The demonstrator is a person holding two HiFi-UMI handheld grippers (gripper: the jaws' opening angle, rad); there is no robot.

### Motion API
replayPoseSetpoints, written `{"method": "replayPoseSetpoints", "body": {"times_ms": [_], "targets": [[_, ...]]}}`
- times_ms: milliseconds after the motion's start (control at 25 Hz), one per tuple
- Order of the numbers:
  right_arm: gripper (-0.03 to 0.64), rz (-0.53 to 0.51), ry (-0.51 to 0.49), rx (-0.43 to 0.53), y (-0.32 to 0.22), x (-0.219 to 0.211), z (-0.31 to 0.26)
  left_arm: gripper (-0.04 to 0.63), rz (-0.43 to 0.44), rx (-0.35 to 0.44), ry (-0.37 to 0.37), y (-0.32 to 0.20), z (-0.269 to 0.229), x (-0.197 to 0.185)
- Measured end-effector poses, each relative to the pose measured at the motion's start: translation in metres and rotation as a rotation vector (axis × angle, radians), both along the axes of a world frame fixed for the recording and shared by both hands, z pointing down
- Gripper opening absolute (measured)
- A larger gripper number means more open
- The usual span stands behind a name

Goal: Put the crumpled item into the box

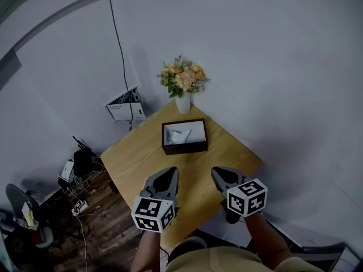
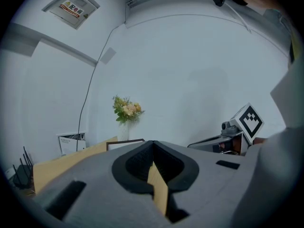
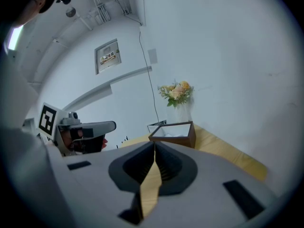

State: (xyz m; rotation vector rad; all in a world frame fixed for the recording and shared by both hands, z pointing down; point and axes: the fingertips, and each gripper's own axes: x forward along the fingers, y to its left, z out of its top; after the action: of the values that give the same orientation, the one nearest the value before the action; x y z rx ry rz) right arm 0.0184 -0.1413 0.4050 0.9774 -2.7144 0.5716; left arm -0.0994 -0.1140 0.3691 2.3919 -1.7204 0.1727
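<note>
So closest to us, at the bottom of the head view, we've got both forearms coming in with the grippers side by side over the near edge of the wooden table (image 1: 142, 157), a clear gap between the two. The left gripper (image 1: 169, 173) is clenched tight, jaws pressed together with nothing caught in them, just a sliver of tabletop showing through the notch in its own view. Same deal with the right gripper (image 1: 219, 173): jaws closed flat on each other, empty. Each one has its black-and-white marker cube at the back end, near our wrists. Further out, about mid-table, there's the dark brown box (image 1: 185, 147), open on top with a pale inside. The crumpled item (image 1: 178, 135) is lying in it, a white wad sitting a bit left of centre. Both grippers are well short of the box. Just behind the box, at the far corner of the table, a white vase (image 1: 182, 103) stands upright with a bunch of orange and cream flowers (image 1: 182, 77). Beyond that it's plain wall, with a thin black cable (image 1: 120, 50) running down it.
</note>
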Motion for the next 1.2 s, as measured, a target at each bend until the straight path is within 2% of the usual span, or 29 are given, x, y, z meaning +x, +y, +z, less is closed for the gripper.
{"method": "replayPoseSetpoints", "body": {"times_ms": [360, 680, 1200], "targets": [[0.031, -0.044, -0.013, 0.010, 0.026, 0.001, 0.000, 0.021, -0.086, -0.018, -0.005, 0.045, 0.008, -0.006], [0.031, -0.072, -0.023, 0.029, 0.053, 0.007, -0.005, 0.023, -0.091, -0.034, 0.006, 0.078, 0.009, 0.009], [0.031, -0.070, -0.023, 0.032, 0.103, 0.041, -0.003, 0.023, -0.109, -0.041, 0.019, 0.134, 0.021, 0.042]]}}
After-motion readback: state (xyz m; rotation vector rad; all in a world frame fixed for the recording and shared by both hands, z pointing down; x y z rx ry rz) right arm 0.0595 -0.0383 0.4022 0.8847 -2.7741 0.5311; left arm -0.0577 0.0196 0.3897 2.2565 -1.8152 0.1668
